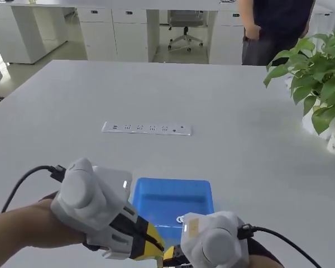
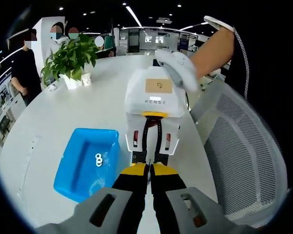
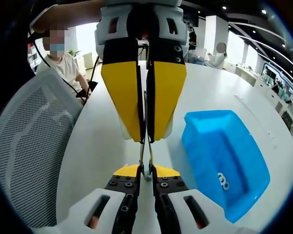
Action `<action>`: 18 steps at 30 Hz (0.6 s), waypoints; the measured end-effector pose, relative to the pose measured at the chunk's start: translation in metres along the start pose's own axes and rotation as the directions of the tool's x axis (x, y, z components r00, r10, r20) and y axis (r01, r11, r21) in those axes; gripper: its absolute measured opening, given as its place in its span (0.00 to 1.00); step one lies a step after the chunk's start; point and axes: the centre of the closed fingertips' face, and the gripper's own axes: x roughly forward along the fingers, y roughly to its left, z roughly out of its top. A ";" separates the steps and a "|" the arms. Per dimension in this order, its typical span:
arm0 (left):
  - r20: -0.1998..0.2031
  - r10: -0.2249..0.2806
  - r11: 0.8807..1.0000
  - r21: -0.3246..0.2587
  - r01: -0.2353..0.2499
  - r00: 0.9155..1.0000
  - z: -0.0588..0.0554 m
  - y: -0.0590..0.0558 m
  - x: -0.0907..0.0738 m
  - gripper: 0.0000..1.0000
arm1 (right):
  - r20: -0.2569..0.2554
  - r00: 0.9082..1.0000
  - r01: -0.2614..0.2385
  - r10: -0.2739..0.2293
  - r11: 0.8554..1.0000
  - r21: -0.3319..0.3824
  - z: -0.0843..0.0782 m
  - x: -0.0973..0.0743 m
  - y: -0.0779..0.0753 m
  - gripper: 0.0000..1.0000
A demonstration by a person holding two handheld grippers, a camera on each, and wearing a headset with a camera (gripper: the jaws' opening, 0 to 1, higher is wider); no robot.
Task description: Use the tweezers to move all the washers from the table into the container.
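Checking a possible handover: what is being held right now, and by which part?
The tweezers: the left hand-held gripper pinches one end, the right hand-held gripper the other.

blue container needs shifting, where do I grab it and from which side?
Grip the blue container by the rim of the wall farthest from the person, coming straight down with one jaw inside and one outside. It sits flat and open-topped with thin raised walls, so a rim pinch fits; its body looks too wide to span. The washers lie toward the near side, away from that wall.
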 end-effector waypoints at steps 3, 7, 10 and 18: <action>0.000 0.000 1.000 -0.001 0.000 1.000 0.000 0.001 0.000 0.05 | -0.006 1.000 -0.002 0.002 1.000 -0.007 0.000 -0.001 0.001 0.11; 0.005 -0.004 1.000 -0.005 0.004 1.000 0.001 0.000 0.000 0.05 | -0.007 1.000 -0.005 0.005 1.000 -0.012 0.001 -0.001 0.003 0.11; 0.003 -0.006 1.000 -0.003 0.006 1.000 0.001 0.000 0.001 0.05 | -0.008 1.000 -0.003 0.003 1.000 -0.011 0.000 0.000 0.003 0.12; 0.008 -0.004 1.000 -0.002 0.004 1.000 0.003 0.001 0.001 0.06 | -0.012 1.000 0.002 -0.002 1.000 -0.017 -0.001 -0.001 0.002 0.12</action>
